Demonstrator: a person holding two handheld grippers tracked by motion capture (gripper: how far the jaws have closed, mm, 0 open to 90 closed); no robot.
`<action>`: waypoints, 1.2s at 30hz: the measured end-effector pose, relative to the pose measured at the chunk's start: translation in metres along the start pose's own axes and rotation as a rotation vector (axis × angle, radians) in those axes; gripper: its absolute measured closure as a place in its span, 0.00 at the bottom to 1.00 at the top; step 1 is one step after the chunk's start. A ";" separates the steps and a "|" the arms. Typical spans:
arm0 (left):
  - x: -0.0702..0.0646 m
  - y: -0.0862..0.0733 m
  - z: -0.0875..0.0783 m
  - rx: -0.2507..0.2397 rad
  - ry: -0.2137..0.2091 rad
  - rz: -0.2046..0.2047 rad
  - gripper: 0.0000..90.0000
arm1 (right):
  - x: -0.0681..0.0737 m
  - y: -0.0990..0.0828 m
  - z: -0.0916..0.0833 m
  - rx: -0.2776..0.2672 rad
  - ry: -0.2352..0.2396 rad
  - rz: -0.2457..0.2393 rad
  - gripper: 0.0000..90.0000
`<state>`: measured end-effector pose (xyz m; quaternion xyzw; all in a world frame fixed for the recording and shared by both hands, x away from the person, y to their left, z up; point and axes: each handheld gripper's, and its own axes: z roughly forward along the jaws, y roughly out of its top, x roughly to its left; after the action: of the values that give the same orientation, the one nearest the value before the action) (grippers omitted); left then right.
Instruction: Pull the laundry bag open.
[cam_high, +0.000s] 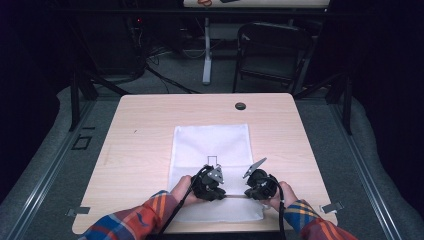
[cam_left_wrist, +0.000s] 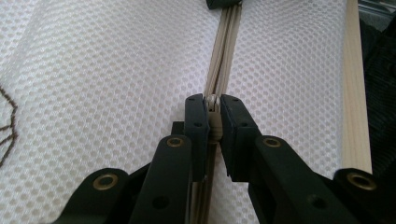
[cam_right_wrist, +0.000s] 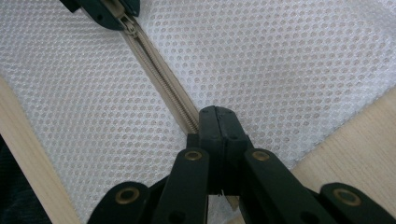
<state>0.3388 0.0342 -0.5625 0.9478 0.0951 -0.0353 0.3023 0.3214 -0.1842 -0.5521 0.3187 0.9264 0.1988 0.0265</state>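
A white mesh bag (cam_high: 210, 145) lies near the worktop's (cam_high: 140, 125) near edge. Left gripper (cam_left_wrist: 213, 109) jaws clamp the zip pull (cam_left_wrist: 213, 103); right gripper (cam_right_wrist: 218, 122) jaws clamp the zip (cam_right_wrist: 163, 74) end.

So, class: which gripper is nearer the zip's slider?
Left. The left gripper is shut on the slider of the mesh bag. The right gripper pinches the zip farther along, apart from the slider.

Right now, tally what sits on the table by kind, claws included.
White mesh bag: 1
Beige zipper on it: 1
Zipper pull: 1
Black claws, left claw and right claw: 2
Black round cap in the table: 1
Total: 6
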 end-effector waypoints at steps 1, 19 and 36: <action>0.000 -0.001 -0.001 0.003 0.001 -0.003 0.91 | 0.000 0.000 0.000 0.000 0.000 0.001 1.00; 0.005 -0.028 -0.023 0.030 0.036 -0.035 0.91 | 0.000 0.000 0.000 -0.009 0.005 0.016 1.00; 0.011 -0.063 -0.050 0.058 0.083 -0.089 0.91 | 0.000 0.000 0.000 -0.004 -0.001 0.017 1.00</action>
<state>0.3371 0.1148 -0.5589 0.9516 0.1487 -0.0121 0.2688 0.3214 -0.1841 -0.5524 0.3266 0.9233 0.2007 0.0261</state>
